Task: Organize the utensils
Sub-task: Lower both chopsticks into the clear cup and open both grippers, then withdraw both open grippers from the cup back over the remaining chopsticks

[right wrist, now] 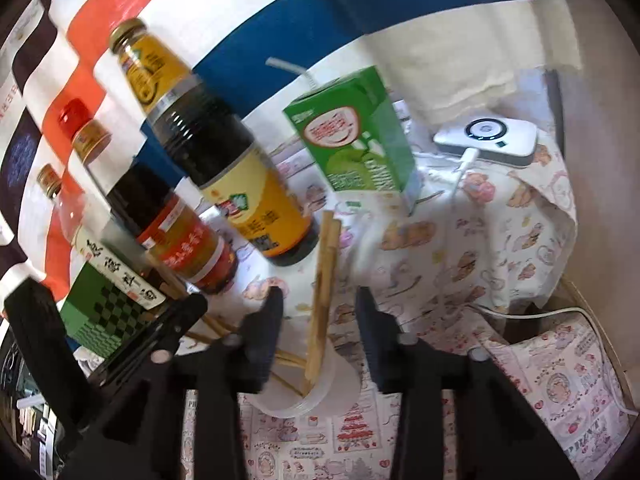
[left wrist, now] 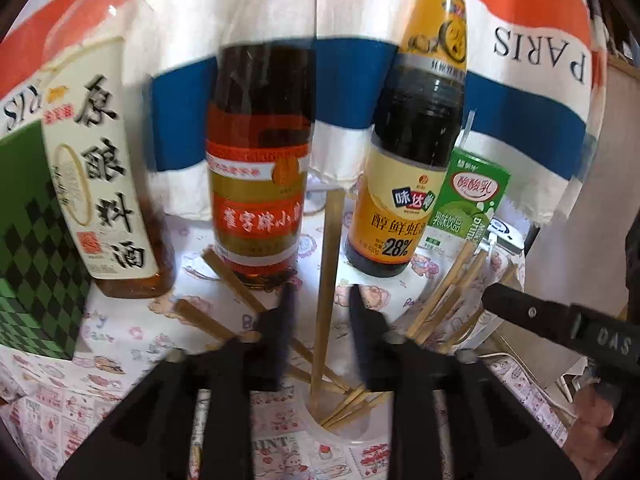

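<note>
A clear cup (right wrist: 320, 396) holds two upright bamboo chopsticks (right wrist: 322, 300); more lie on the tablecloth (right wrist: 500, 240). Three bottles (left wrist: 260, 152) and one green carton (right wrist: 360, 140) stand behind. Left gripper (left wrist: 320, 320) and right gripper (right wrist: 318, 320) both gape wide, holding nothing.

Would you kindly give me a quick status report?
Left gripper and right gripper open. Chopsticks standing in cup. Bottles close behind.

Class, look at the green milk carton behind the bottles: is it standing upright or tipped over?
Upright. The green milk carton stands on its base on the tablecloth, its straw poking out of the top.
</note>
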Action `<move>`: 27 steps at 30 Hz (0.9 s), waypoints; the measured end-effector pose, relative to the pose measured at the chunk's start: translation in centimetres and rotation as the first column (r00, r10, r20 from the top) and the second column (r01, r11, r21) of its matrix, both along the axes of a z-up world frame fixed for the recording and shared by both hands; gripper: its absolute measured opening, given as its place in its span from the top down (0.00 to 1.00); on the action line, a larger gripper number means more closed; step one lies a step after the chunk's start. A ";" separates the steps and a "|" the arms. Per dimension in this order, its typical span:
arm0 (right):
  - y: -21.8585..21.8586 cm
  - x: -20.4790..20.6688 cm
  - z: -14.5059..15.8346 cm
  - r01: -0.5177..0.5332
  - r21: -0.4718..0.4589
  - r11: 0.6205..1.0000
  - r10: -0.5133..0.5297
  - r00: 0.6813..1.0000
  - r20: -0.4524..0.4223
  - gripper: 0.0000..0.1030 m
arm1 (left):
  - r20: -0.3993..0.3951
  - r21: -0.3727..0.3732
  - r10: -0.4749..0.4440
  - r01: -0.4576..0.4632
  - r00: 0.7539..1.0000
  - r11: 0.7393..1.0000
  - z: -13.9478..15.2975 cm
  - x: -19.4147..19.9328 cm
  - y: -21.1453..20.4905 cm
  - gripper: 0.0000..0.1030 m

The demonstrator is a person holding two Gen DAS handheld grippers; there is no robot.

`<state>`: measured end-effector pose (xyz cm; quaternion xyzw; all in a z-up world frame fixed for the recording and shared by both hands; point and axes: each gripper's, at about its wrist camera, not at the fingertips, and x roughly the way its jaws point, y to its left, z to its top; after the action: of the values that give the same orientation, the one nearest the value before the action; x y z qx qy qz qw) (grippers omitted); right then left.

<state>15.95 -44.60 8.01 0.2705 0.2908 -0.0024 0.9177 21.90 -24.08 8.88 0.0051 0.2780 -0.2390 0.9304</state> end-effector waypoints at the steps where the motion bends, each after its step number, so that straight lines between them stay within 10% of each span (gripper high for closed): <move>1: -0.1 -0.1 0.1 -0.006 0.005 1.000 0.006 1.000 -0.001 0.63 | 0.022 0.012 0.002 -0.002 1.000 1.000 0.3 -0.4 0.2 0.64; 9: 2.4 -0.3 0.8 -0.073 -0.060 0.996 0.072 0.997 -0.022 0.44 | 0.123 0.017 0.070 -0.073 0.990 0.997 2.2 -4.6 5.2 0.38; 27: 10.1 -4.2 0.9 -0.170 -0.275 0.946 0.171 0.985 -0.020 0.37 | 0.232 0.071 0.242 -0.264 0.942 0.962 1.4 -14.4 17.3 0.33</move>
<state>11.77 -34.50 8.94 0.1138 0.3082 0.0371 0.9438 7.49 -6.75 10.25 0.0427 0.1829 -0.1009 0.9770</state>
